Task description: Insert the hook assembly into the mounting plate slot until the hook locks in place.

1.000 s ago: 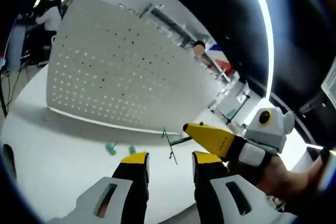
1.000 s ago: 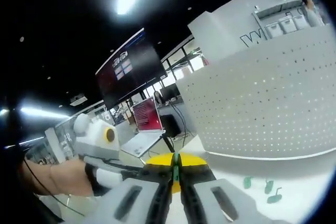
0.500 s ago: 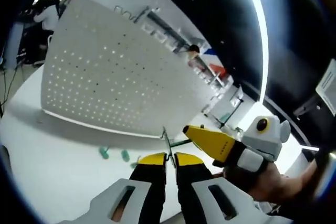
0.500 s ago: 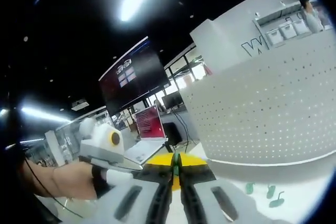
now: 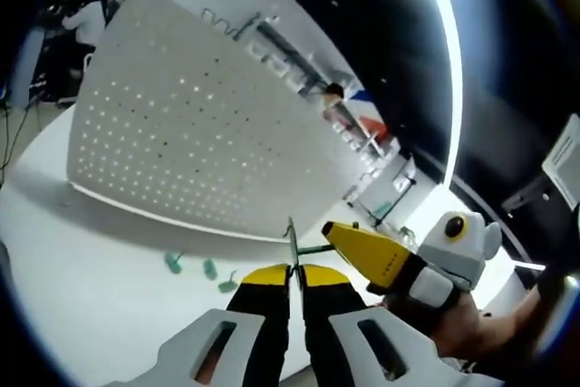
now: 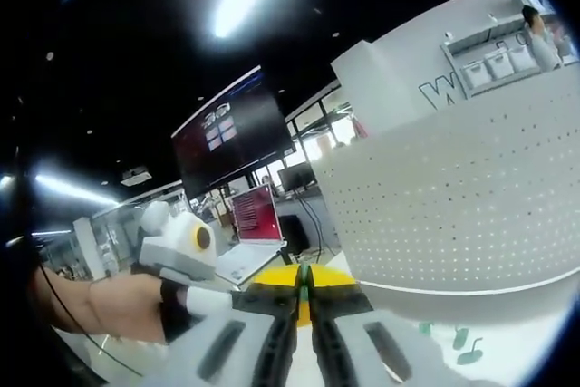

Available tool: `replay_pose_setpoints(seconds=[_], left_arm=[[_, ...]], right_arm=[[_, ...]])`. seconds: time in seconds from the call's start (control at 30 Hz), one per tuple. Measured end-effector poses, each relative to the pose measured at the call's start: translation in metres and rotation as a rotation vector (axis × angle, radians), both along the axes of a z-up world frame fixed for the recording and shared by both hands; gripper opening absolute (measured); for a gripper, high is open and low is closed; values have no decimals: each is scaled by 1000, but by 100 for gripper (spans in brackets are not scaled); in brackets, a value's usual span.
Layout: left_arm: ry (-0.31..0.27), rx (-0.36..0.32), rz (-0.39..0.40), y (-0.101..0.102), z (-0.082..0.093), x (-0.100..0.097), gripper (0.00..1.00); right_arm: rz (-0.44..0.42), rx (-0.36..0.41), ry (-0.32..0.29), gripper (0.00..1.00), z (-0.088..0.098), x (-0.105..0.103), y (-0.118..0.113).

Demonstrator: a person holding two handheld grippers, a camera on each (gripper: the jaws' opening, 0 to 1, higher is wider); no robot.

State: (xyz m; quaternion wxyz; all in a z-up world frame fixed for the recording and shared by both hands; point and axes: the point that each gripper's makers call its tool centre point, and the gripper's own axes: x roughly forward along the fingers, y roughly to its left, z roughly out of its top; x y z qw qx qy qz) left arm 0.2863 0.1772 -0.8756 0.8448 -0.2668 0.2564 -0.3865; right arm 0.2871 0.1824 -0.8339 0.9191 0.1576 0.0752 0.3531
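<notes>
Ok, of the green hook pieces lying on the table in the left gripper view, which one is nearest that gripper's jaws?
The rightmost green piece, lying just left of the left gripper; the other two green pieces lie farther left.

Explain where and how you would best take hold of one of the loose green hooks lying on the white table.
Probably grip a green hook across its thin shank, coming down from above with the jaws straddling it. It lies flat on the table before the pegboard, apart from its neighbours, so the top is open. Its finer shape is too small to tell.
</notes>
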Motion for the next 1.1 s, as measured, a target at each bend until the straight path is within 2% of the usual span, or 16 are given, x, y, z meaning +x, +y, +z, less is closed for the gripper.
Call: replay_pose_setpoints(seconds=[0.13,0.27,0.33,0.37,0.4,0.43,0.47,0.5,0.57,0.63,0.73,0.8,0.93,1.03,1.1], left_arm=[[3,1,4,0,0,1,1],[-16,33,0,-1,0,1,1],[-47,63,5,0,1,2,1],[-75,109,28,4,-1,5,1],[-86,124,28,4,-2,5,1],[-110,166,25,6,-3,5,1],[-122,176,27,7,-2,5,1],[-129,173,30,7,0,5,1],[-148,188,34,9,2,6,1],[-214,267,40,14,3,8,1],[-292,342,35,13,9,9,1],[-311,361,21,8,11,7,1],[-348,351,13,1,18,3,1],[-435,434,1,2,23,2,1],[-460,436,1,0,29,0,1]], right_arm=[[-13,-28,-29,1,1,-2,1],[-22,-31,-17,1,0,-2,-1],[-20,-39,-7,1,-1,-2,-2],[-19,-42,-3,3,-1,-2,-3],[-20,-29,8,7,2,-2,-6],[-29,2,24,11,5,-1,-8],[-41,58,35,12,12,-1,-13],[-34,80,47,12,15,-2,-14],[-24,78,56,12,17,-2,-18],[-1,65,95,12,14,-6,-18],[-1,57,90,12,14,-7,-18],[2,52,91,12,13,-8,-17],[18,55,98,12,10,-9,-11],[18,61,103,10,10,-9,-10],[20,73,103,9,11,-9,-9]])
